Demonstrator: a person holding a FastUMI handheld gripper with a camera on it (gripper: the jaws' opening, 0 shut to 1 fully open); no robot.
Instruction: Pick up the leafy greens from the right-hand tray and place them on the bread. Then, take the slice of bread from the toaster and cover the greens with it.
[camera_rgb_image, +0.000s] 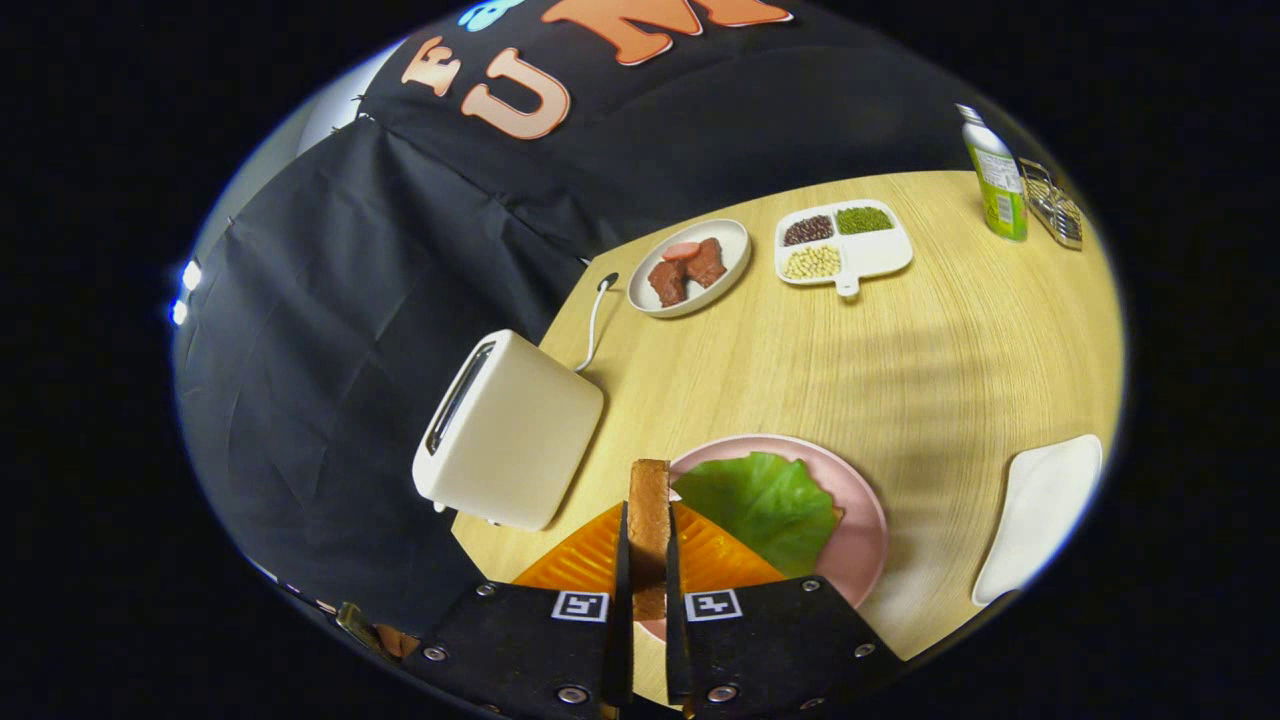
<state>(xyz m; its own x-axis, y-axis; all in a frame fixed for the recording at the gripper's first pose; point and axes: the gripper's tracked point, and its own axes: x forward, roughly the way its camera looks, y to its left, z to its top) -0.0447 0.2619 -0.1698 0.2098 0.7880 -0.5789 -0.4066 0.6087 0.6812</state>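
Tongs (648, 570) clamp the bread slice (649, 510) upright between both fingers, beside the greens (765, 505).

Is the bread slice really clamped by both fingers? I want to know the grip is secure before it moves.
Touching. In the gripper view, the gripper is shut on the bread slice, which stands on edge between the fingers, both pressed flat against its faces with no gap.

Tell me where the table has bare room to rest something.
The gripper is shut on the bread slice. Bare wood lies between the pink plate, the divided tray and the white tray. It is crowded around the toaster and plate.
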